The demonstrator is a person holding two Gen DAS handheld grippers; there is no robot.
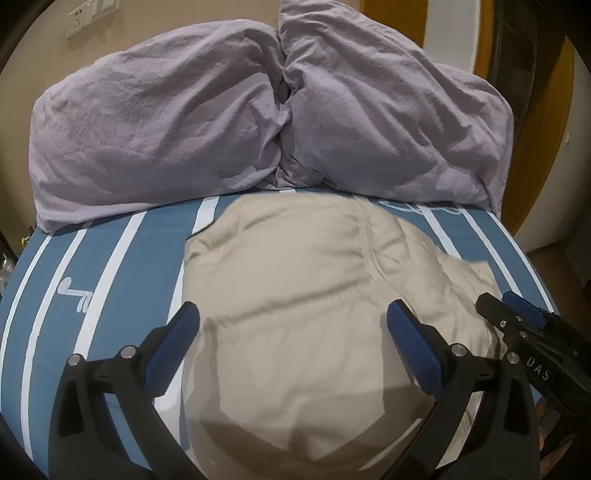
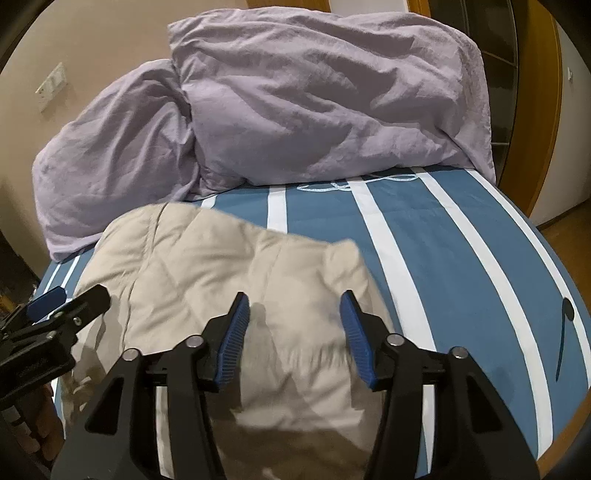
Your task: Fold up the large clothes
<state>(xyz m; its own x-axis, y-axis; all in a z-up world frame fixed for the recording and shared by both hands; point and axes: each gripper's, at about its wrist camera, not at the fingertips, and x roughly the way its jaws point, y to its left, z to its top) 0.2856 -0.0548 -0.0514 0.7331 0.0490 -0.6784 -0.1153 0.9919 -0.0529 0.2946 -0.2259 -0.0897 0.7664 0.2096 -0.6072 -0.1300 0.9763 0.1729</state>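
Observation:
A beige garment (image 1: 295, 295) lies in a folded heap on the blue-and-white striped bed sheet (image 1: 122, 266). It also shows in the right wrist view (image 2: 221, 266). My left gripper (image 1: 293, 314) hovers just above its near half with jaws wide open and empty. My right gripper (image 2: 295, 306) hovers over the garment's right part, jaws open and empty. The right gripper also shows at the right edge of the left wrist view (image 1: 517, 314), and the left gripper shows at the left edge of the right wrist view (image 2: 66, 299).
A rumpled lilac duvet (image 1: 258, 110) is piled across the far side of the bed, also in the right wrist view (image 2: 314, 103). A beige wall with sockets (image 1: 92, 14) stands behind. A wooden door frame (image 2: 543, 110) is at right. The bed edge (image 2: 565, 413) drops off right.

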